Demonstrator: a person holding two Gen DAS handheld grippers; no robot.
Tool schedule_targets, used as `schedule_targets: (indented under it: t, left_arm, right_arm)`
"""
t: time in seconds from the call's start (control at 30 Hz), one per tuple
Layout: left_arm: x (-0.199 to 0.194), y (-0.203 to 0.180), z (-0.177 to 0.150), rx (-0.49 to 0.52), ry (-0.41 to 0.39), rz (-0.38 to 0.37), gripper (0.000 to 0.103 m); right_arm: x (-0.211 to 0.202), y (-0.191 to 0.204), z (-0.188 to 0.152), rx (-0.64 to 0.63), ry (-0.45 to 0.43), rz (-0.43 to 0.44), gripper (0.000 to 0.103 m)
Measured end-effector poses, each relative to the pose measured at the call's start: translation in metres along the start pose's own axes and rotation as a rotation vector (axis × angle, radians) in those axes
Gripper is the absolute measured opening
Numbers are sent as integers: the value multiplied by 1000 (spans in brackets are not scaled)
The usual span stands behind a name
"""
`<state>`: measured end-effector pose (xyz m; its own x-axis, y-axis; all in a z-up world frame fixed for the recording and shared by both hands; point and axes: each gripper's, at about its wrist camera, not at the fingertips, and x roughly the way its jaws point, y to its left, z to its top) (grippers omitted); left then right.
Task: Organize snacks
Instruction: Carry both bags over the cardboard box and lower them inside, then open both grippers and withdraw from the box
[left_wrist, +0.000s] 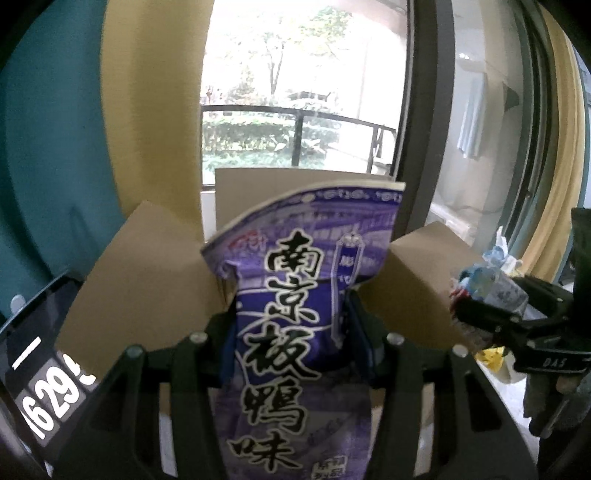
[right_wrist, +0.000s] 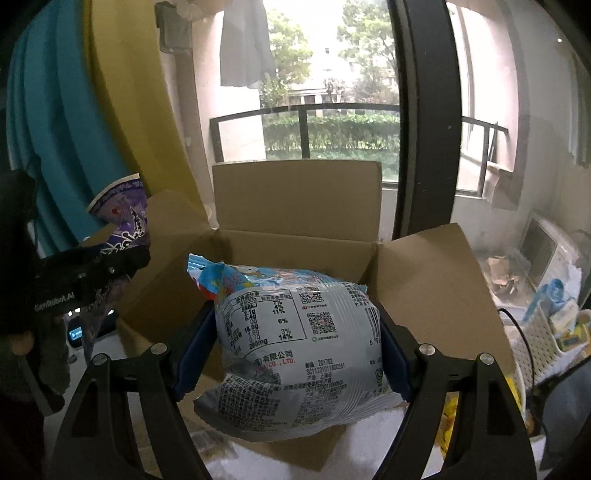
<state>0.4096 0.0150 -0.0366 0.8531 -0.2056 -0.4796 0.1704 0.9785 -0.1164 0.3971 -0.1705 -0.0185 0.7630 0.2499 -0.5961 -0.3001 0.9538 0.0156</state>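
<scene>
- The purple snack bag (left_wrist: 295, 295) stands between the left gripper's (left_wrist: 291, 332) fingers, before the cardboard box (left_wrist: 147, 266).
- The pale snack bag (right_wrist: 295, 343) sits between the right gripper's (right_wrist: 295, 347) fingers, before that box.

The cardboard box (right_wrist: 295, 236) gapes open on top, its upright flaps (right_wrist: 297, 192) ringing the mouth.

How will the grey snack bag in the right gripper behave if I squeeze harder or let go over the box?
The grey snack bag bulges between the right gripper pads, so it is probably air-puffed and light. Its glossy film may slip. Released, it should drop softly into the cardboard box.
</scene>
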Motion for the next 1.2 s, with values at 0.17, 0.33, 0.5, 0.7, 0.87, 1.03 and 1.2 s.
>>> schedule_targets:
  t: [0.17, 0.33, 0.5, 0.7, 0.87, 1.03, 1.2]
  left_arm:
    - [21, 2, 8, -20, 33, 28, 79]
    - [20, 4, 8, -47, 27, 29, 92]
    - [11, 1, 14, -43, 17, 21, 95]
    - [14, -6, 26, -21, -7, 16, 97]
    - [26, -6, 33, -17, -19, 51, 98]
    - [37, -10, 43, -5, -5, 58, 102]
    - [31, 1, 44, -39, 35, 62, 102]
  right_arm:
    - [22, -5, 11, 44, -1, -10, 83]
    - [26, -13, 17, 89, -20, -30, 93]
    - [16, -14, 14, 86, -22, -28, 93]
    - [0, -11, 8, 93, -16, -12, 93]
    - [-11, -7, -1, 81, -9, -9, 93]
    - [-9, -12, -5, 82, -1, -15, 93]
    - [2, -6, -4, 76, 16, 17, 93]
